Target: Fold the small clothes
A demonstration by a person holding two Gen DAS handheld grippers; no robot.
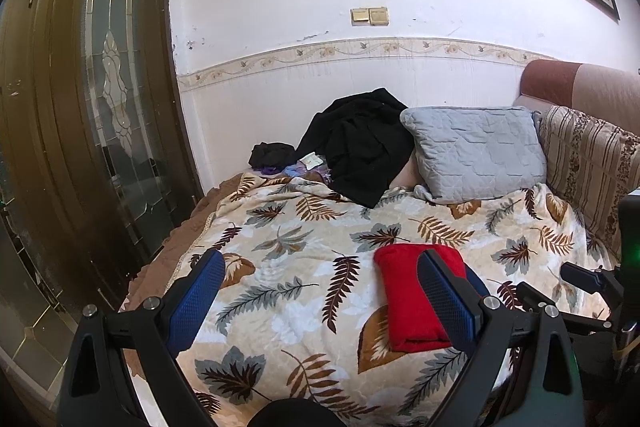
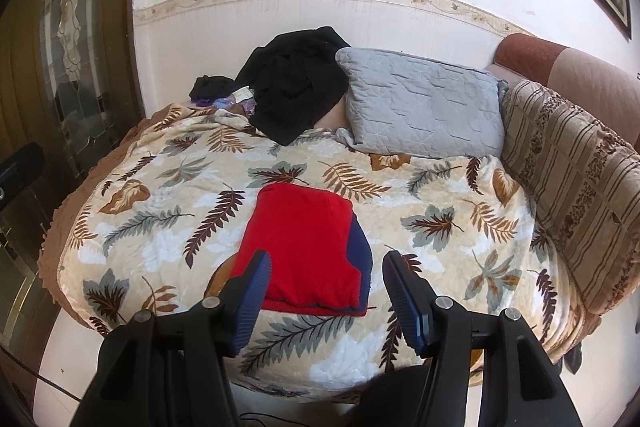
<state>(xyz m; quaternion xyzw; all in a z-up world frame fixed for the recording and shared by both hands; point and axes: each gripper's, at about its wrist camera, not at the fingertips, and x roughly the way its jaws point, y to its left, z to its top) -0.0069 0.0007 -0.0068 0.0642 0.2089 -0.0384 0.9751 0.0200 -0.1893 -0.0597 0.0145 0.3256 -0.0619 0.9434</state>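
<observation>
A small red garment [image 1: 404, 291] with a navy part lies folded into a compact rectangle on the leaf-patterned blanket [image 1: 288, 239]. It also shows in the right wrist view [image 2: 304, 247], with its navy edge on the right. My left gripper [image 1: 320, 259] is open and empty, raised above the blanket, its right finger in front of the garment. My right gripper [image 2: 326, 263] is open and empty, held above the garment's near end. The right gripper's body shows at the right edge of the left wrist view.
A black coat [image 2: 292, 83] and small dark items are piled at the back of the bed by the wall. A grey quilted pillow [image 2: 424, 107] and a striped cushion [image 2: 576, 179] lie at the back right. A wooden door with glass [image 1: 100, 99] stands to the left.
</observation>
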